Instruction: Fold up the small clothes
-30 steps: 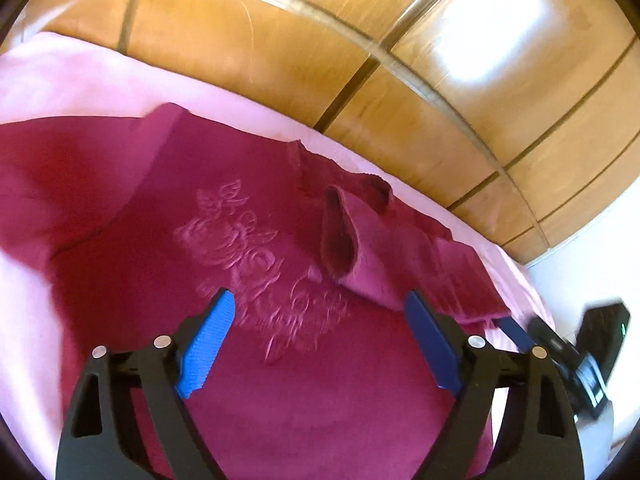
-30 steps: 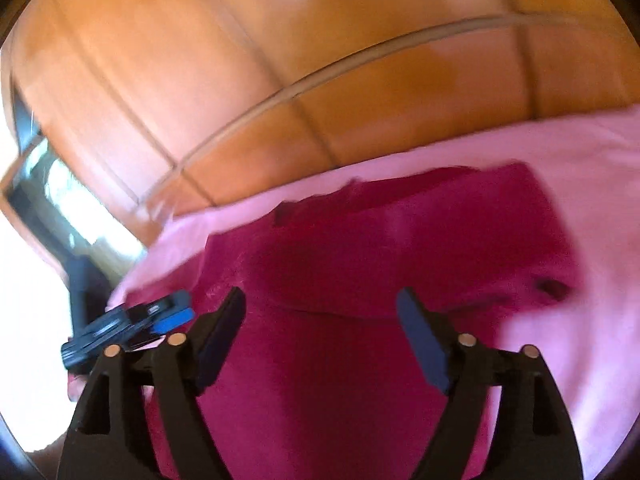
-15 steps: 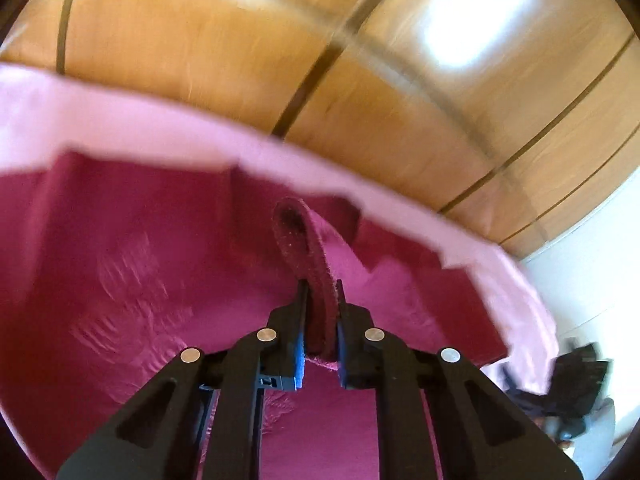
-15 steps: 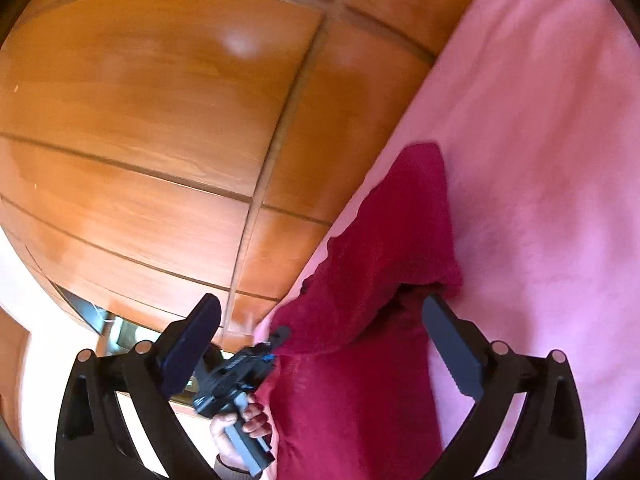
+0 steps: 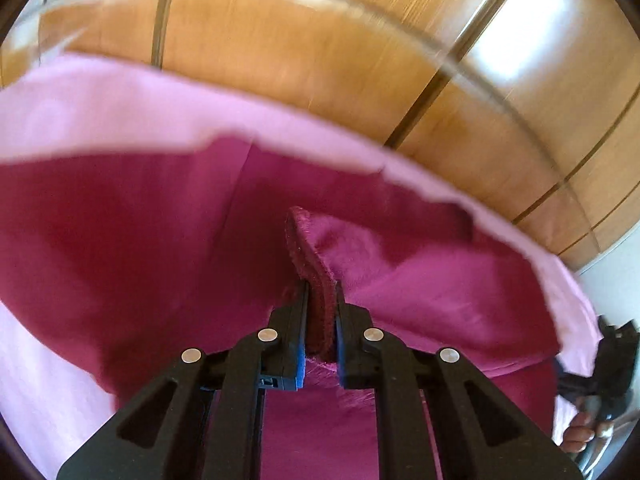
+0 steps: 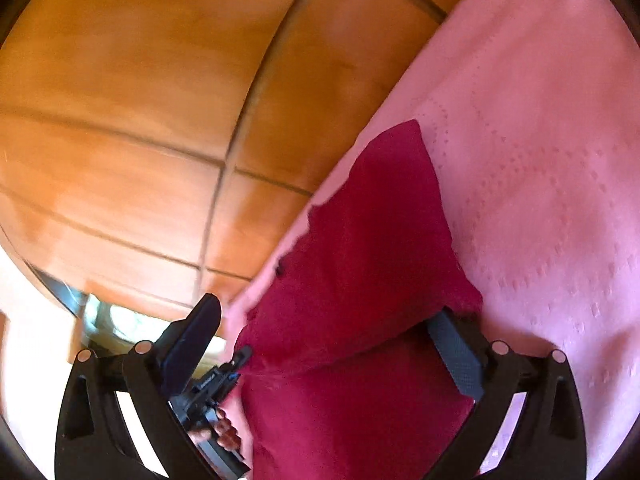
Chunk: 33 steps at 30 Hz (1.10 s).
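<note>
A crimson top (image 5: 132, 240) lies spread on a pink sheet (image 5: 80, 112). In the left wrist view my left gripper (image 5: 321, 296) is shut on the thick cuff of a sleeve (image 5: 308, 256), which stands up from between the pads. In the right wrist view my right gripper (image 6: 324, 344) stands wide open and rolled to one side. The top's other sleeve (image 6: 376, 232) lies under and between its fingers, and neither pad presses on it. The left gripper (image 6: 212, 384), held by a hand, shows at the lower left of that view.
Glossy wooden panels (image 5: 320, 48) rise right behind the sheet's far edge. The pink sheet (image 6: 552, 152) stretches bare to the right of the sleeve. A hand on the right gripper (image 5: 608, 360) shows at the right rim of the left wrist view.
The left gripper went from wide open over the top to shut on the sleeve cuff, and has pulled it closer. The right gripper rolled, opened wider and came down over the other sleeve.
</note>
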Each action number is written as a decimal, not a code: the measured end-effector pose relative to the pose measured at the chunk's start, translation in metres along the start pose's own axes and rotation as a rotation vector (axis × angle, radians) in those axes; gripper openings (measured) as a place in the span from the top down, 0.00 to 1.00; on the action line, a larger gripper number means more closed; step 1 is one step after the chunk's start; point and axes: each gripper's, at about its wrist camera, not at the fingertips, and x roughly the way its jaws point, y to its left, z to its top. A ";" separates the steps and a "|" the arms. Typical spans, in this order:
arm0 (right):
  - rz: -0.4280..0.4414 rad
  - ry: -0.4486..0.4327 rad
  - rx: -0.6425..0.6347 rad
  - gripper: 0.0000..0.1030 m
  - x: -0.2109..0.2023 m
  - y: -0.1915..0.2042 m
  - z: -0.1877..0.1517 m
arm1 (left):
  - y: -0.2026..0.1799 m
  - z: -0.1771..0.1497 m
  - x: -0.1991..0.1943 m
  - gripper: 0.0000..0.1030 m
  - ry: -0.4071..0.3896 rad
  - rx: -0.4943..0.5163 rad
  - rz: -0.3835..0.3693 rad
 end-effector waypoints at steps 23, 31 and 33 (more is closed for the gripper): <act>-0.726 0.048 -0.812 0.02 0.079 0.072 -0.090 | 0.002 -0.008 0.007 0.86 -0.077 0.078 0.163; -0.723 0.025 -0.785 0.02 0.074 0.068 -0.089 | 0.021 -0.023 -0.033 0.56 -0.128 -0.033 0.089; -0.726 0.021 -0.790 0.02 0.073 0.069 -0.090 | 0.037 -0.029 -0.057 0.49 -0.174 -0.101 0.050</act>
